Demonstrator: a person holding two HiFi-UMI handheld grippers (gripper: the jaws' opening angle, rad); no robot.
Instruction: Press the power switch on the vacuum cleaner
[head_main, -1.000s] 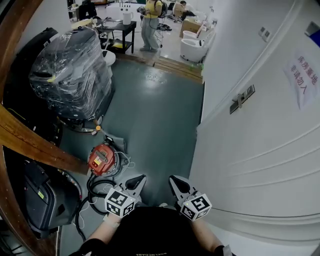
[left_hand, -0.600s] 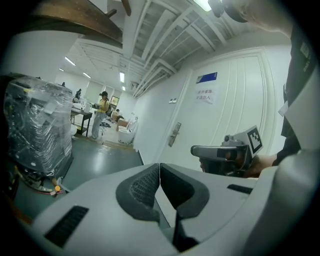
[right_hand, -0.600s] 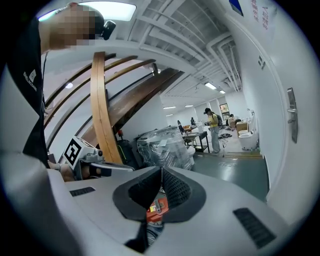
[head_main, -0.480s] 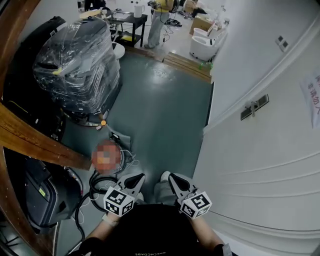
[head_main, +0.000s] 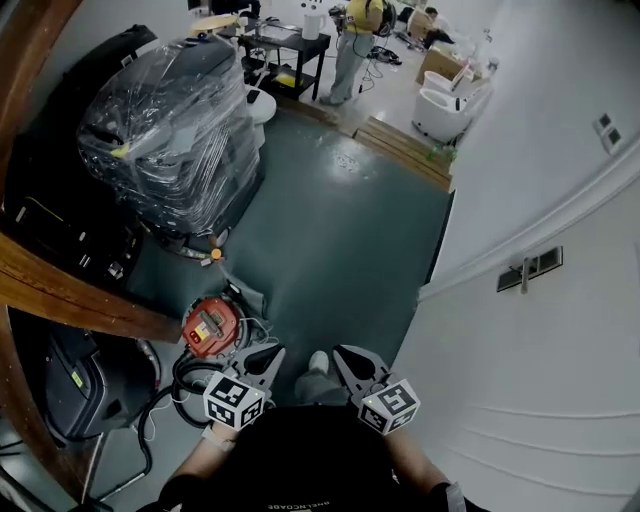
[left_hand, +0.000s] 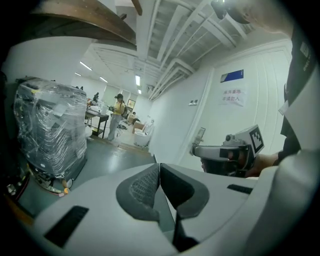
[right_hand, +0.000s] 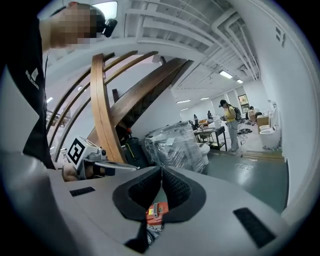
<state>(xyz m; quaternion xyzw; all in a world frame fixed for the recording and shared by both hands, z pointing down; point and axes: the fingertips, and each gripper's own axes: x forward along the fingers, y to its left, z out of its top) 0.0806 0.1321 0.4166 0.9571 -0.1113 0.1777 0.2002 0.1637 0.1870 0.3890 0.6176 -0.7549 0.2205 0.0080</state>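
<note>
The vacuum cleaner (head_main: 208, 325) is a round red canister with a grey top panel. It sits on the green floor (head_main: 340, 230), just ahead of my left gripper (head_main: 264, 358). My left gripper and my right gripper (head_main: 347, 358) each have jaws together, empty

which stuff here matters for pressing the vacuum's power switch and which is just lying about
Job: red vacuum cleaner, its black hose, left gripper, right gripper (both shut, empty).
Lying about: plastic-wrapped machine, black case, wooden planks, black table.
</note>
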